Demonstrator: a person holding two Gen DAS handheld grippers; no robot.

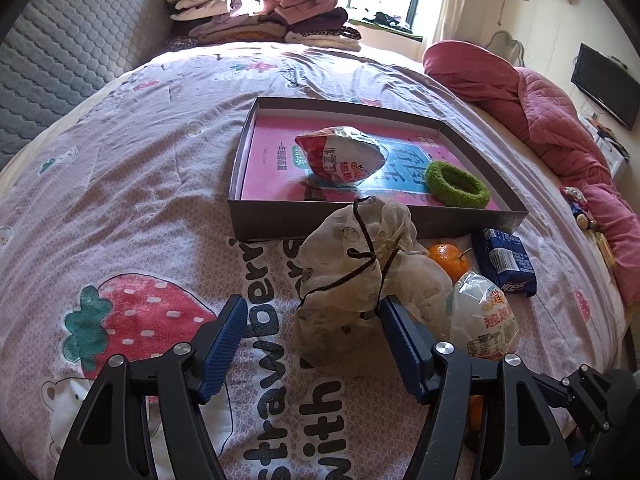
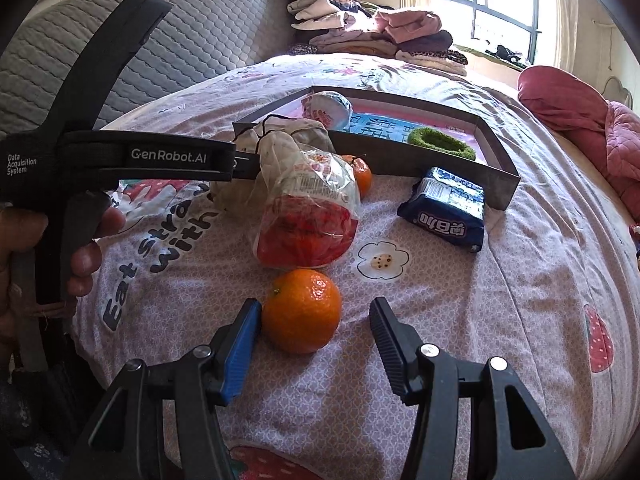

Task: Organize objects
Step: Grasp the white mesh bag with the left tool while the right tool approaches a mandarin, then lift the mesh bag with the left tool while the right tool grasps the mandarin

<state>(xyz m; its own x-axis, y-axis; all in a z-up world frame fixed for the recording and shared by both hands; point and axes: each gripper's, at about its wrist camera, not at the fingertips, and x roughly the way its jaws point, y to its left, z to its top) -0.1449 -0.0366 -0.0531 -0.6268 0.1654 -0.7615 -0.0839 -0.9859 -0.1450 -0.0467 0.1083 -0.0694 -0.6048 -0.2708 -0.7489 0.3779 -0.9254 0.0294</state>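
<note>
A grey box (image 1: pixel 260 216) (image 2: pixel 460 164) lies on the bed and holds a snack bag (image 1: pixel 340 156) (image 2: pixel 328 110) and a green hair band (image 1: pixel 456 184) (image 2: pixel 440 142). My left gripper (image 1: pixel 310 316) is open, with its jaws around a white drawstring pouch (image 1: pixel 352 268) (image 2: pixel 276 140) in front of the box. My right gripper (image 2: pixel 316 320) is open around an orange (image 2: pixel 302 310), whose left side touches the left finger. A second snack bag (image 2: pixel 308 212) (image 1: pixel 484 316), a second orange (image 1: pixel 448 260) (image 2: pixel 360 172) and a blue biscuit pack (image 2: pixel 444 208) (image 1: pixel 506 262) lie nearby.
The bed has a pink strawberry-print cover (image 1: pixel 140 184). Folded clothes (image 1: pixel 260 16) are stacked at its far end. A red quilt (image 1: pixel 540 108) lies along the right edge. The left gripper's body and the hand holding it (image 2: pixel 100 160) fill the left of the right wrist view.
</note>
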